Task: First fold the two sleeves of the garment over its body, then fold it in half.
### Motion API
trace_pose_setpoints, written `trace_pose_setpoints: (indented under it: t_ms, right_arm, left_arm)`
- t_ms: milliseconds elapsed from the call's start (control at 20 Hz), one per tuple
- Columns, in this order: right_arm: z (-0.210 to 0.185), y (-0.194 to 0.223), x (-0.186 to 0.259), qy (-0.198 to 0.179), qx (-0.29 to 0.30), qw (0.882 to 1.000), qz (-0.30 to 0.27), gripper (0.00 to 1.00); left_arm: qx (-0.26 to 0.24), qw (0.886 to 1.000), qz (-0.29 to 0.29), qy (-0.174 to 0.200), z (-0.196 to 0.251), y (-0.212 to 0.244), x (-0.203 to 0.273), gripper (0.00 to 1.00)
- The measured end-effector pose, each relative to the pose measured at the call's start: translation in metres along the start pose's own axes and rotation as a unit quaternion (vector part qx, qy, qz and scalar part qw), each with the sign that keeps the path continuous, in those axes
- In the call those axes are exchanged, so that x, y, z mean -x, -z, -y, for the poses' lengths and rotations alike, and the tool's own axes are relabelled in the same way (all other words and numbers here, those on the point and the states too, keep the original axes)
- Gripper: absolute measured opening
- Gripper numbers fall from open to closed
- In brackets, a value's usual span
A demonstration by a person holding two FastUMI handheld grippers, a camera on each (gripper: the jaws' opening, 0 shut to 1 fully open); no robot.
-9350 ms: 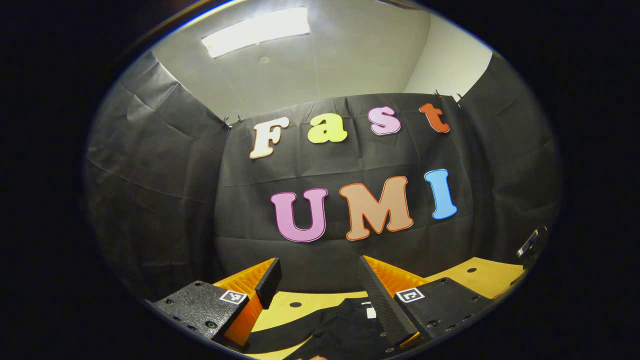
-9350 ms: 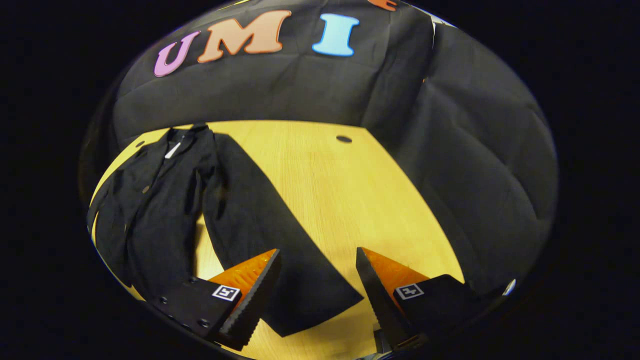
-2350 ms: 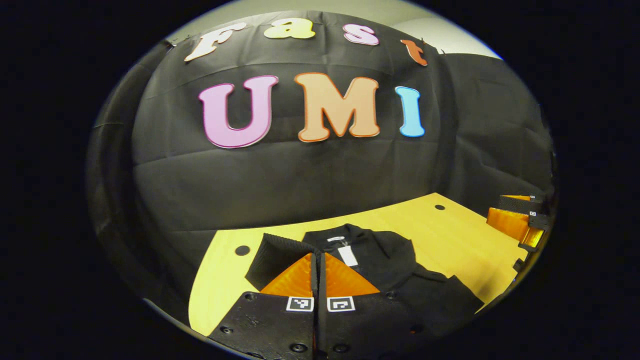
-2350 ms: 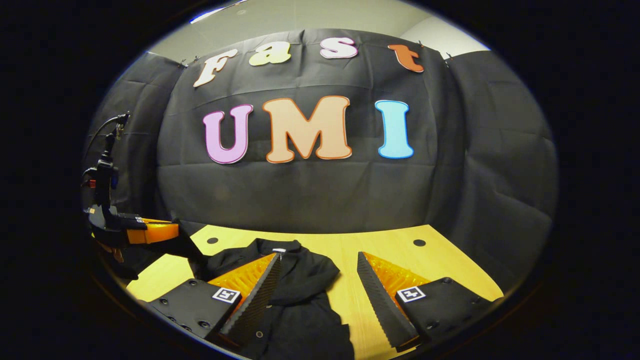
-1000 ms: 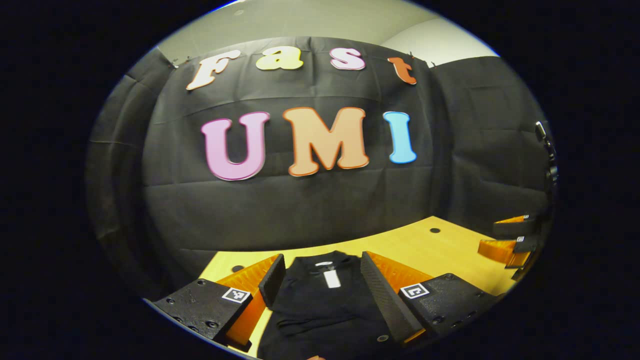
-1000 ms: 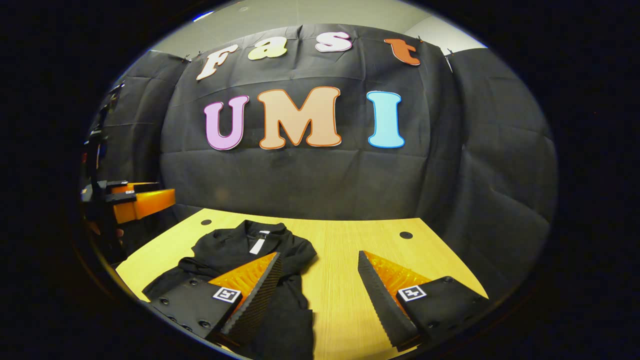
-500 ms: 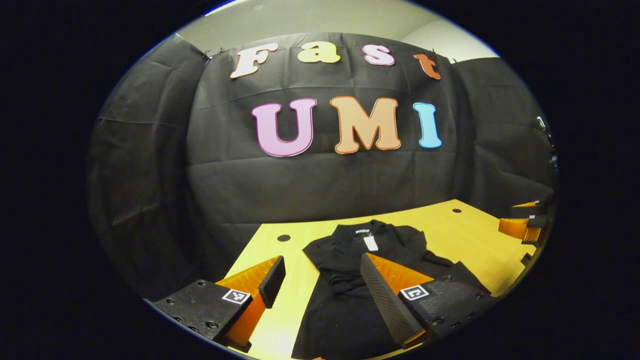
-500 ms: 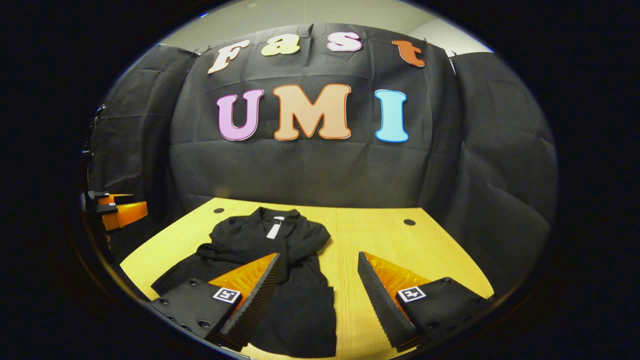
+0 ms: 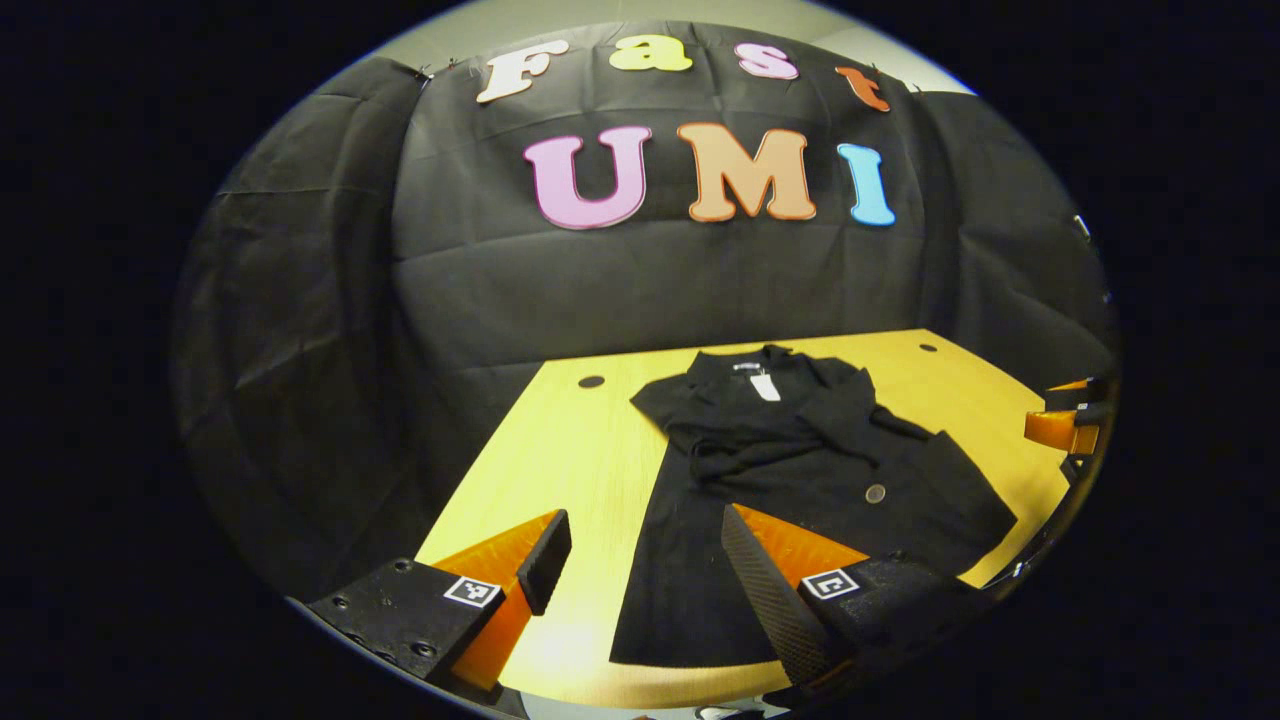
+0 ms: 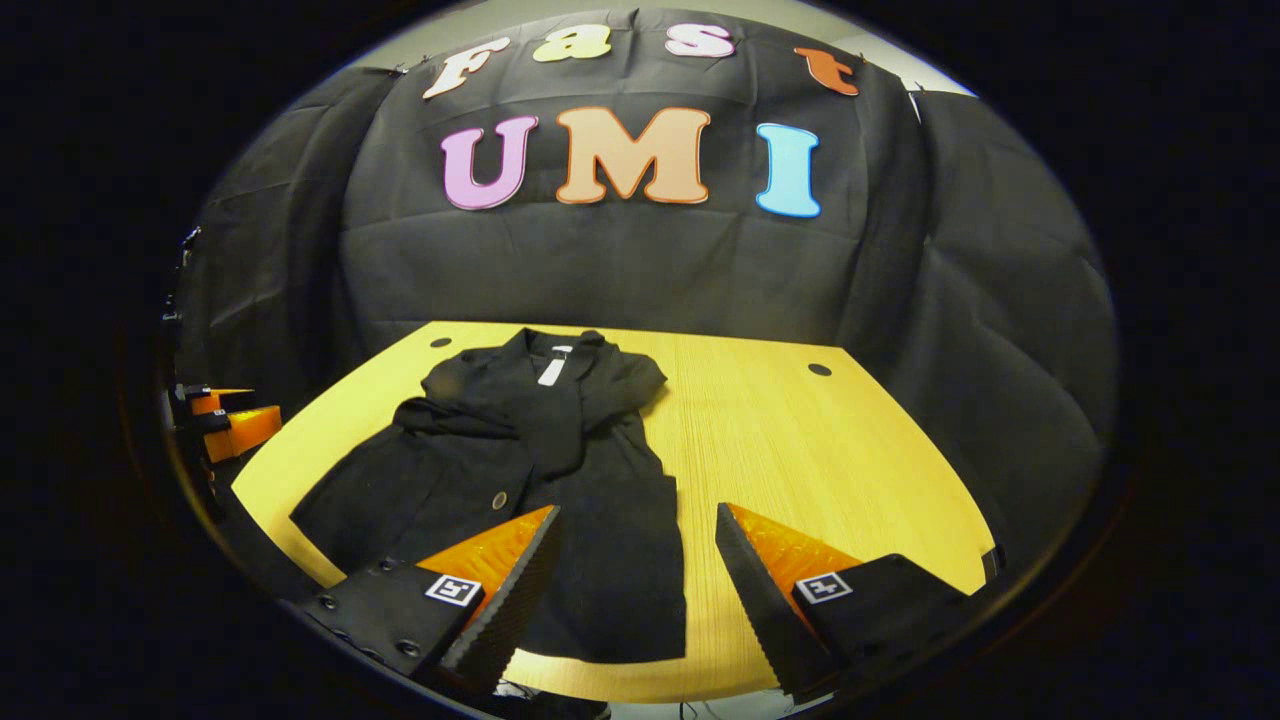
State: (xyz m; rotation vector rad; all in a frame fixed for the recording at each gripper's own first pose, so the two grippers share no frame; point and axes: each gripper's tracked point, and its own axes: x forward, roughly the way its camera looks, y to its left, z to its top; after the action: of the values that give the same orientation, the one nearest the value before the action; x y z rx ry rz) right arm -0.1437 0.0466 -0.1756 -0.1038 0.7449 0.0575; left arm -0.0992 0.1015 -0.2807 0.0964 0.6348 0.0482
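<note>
- Both pairs of fingers stand wide apart and hold nothing: the left gripper shows at the bottom of the left gripper view, the right gripper at the bottom of the right gripper view.
- Between and just past the left gripper's fingers lies the lower hem of the black garment; one finger sits over the cloth in the picture, the other over bare tabletop, and I cannot tell whether either touches.
- From the right gripper view the same garment fills the lower left of centre, with its hem between the fingers and bare wood to the right.
- Looking further out, the garment lies flat on the yellow wooden table, collar towards the back wall and a white tag at the neck.
- Its two sleeves appear drawn in across the chest, bunched somewhat below the collar, so I judge the sleeve step done.
- Each gripper also shows at the far edge of the other's view, off to the side of the table.
- What's in hand, I'd say, is the start of the fold in half.
- Next, each gripper would need to come down on a hem corner, close on it, then lift and carry it up to the collar.
- Carrying the two corners evenly should keep the sleeves from sliding out.
</note>
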Motion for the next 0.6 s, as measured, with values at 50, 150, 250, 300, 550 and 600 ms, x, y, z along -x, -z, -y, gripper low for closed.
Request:
trace_pose_setpoints:
  t_ms: [50,150,250,300,550,600]
  right_arm:
    - [-0.001,0.007,-0.002,-0.001,0.001,1.000,-0.012,0.99]
    - [0.000,0.023,-0.005,0.003,0.006,0.999,-0.034,0.98]
    - [-0.001,0.045,-0.008,0.008,0.012,0.998,-0.061,0.98]
    - [-0.001,0.053,-0.009,0.011,0.014,0.997,-0.073,0.98]
    - [0.002,0.096,-0.017,0.018,0.018,0.990,-0.136,0.99]
    - [0.003,0.105,-0.019,0.020,0.021,0.989,-0.148,0.98]
  left_arm:
    - [0.000,1.000,-0.013,-0.001,-0.001,0.010,0.000,0.94]
    - [-0.001,0.999,-0.037,0.000,-0.002,0.030,-0.002,0.94]
    - [0.001,0.998,-0.063,0.001,-0.003,0.050,-0.004,0.94]
    - [0.003,0.997,-0.074,0.001,-0.004,0.058,-0.005,0.94]
    - [0.002,0.993,-0.116,0.004,-0.008,0.092,-0.002,0.95]
    - [0.002,0.992,-0.123,0.006,-0.008,0.098,-0.003,0.95]
